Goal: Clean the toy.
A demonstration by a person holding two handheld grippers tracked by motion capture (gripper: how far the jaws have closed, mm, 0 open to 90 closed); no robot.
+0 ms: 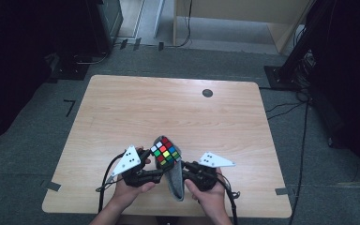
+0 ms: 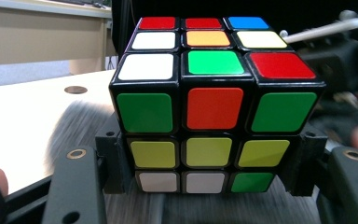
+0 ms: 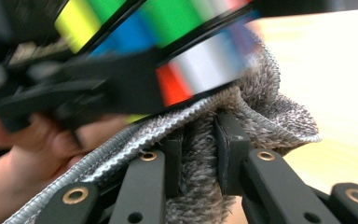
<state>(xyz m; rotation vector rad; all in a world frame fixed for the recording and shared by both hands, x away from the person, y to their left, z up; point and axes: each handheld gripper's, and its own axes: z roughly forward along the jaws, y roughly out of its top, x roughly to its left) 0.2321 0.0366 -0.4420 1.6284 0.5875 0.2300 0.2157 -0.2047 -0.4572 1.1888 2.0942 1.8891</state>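
While both hands work above the table (image 1: 122, 108) near its front edge, the items read as follows.

Cube (image 1: 166, 152): a scrambled colour cube, held off the tabletop just in from the middle of the front edge. Left gripper (image 1: 155, 174): jaws pinching the cube across its lower layers, one pad on each side. Left gripper view gives the cube (image 2: 214, 107) close up: top face with red, orange, blue, white, yellow and green stickers; near face with green, orange, green over a yellow row and a white, white, green row.

Cloth (image 1: 175, 180): grey, fuzzy, with a stitched border, hanging below and against the cube. Right gripper (image 1: 183, 169): jaws pressed onto a fold of the cloth. Right gripper view shows this grip plainly, the cloth (image 3: 200, 182) bunched between the two pads and its upper edge lying against the underside of the blurred cube (image 3: 177, 51).

Containers: none on the table.

View differences: high view alone gives the whole tabletop, a dark round disc (image 1: 207, 93) near the far right corner, tape marks on the floor and both grey plates. Left gripper view shows the disc (image 2: 76, 89) as well, and sticker colours. Right gripper view shows the cloth's weave.
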